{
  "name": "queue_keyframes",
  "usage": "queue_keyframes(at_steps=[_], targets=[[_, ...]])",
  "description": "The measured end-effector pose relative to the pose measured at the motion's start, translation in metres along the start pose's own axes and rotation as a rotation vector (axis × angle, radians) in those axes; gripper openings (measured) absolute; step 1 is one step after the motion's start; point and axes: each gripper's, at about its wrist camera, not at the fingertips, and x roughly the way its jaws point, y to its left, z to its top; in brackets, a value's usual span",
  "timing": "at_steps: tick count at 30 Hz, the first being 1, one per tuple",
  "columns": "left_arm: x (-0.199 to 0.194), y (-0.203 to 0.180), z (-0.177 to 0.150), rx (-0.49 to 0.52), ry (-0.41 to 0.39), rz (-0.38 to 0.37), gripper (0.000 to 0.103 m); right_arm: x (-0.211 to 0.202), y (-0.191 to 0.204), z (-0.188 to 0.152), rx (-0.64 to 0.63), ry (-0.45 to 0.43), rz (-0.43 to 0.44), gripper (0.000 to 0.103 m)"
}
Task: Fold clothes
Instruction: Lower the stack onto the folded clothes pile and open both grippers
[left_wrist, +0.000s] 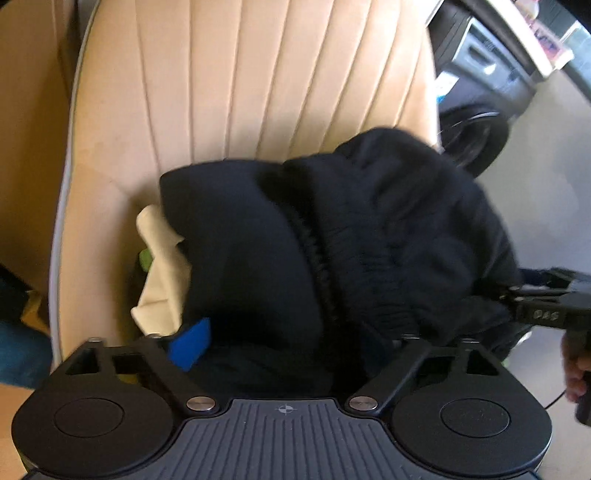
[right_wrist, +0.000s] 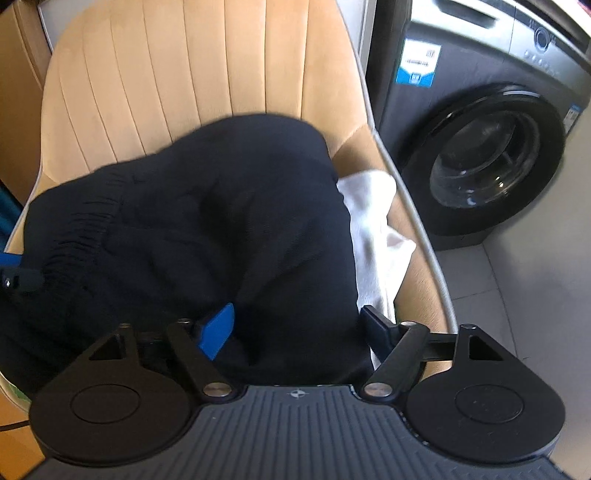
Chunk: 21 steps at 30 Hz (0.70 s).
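A black garment (left_wrist: 351, 236) with a gathered elastic band lies heaped on the seat of a beige ribbed chair (left_wrist: 258, 74). My left gripper (left_wrist: 291, 343) hovers over its near edge, jaws wide apart. The blue pad (left_wrist: 190, 343) stands clear at the left, and the other finger is lost against the dark cloth. In the right wrist view the same garment (right_wrist: 207, 221) fills the chair (right_wrist: 184, 66). My right gripper (right_wrist: 295, 328) is open too, and cloth bulges between its spread fingers without being pinched. The right gripper also shows at the left wrist view's right edge (left_wrist: 546, 295).
A cream cloth (left_wrist: 162, 273) and a bit of green peek out under the garment's left side. A white cloth (right_wrist: 376, 229) lies on its right. A grey front-loading washing machine (right_wrist: 491, 155) stands right of the chair on a tiled floor. A person's hand (left_wrist: 576, 369) holds the right gripper.
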Motion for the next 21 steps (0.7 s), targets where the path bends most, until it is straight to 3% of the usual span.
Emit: queue_keyframes(at_steps=[4,11,14,21], targets=[[0.0,-0.001,0.001,-0.036,0.001,0.022,0.095,0.0,0.001,0.002,-0.008,0.003,-0.002,0.078],[-0.019,-0.006,0.006,-0.09,-0.02,0.057,0.102,-0.02,-0.013,0.008,0.118,-0.001,0.108,0.103],[-0.026,-0.006,0.004,-0.113,-0.016,0.081,0.102,-0.027,-0.015,0.008,0.148,0.015,0.135,0.103],[-0.052,-0.014,-0.005,-0.203,-0.008,0.128,0.102,-0.058,-0.009,0.007,0.103,0.004,0.109,0.103]])
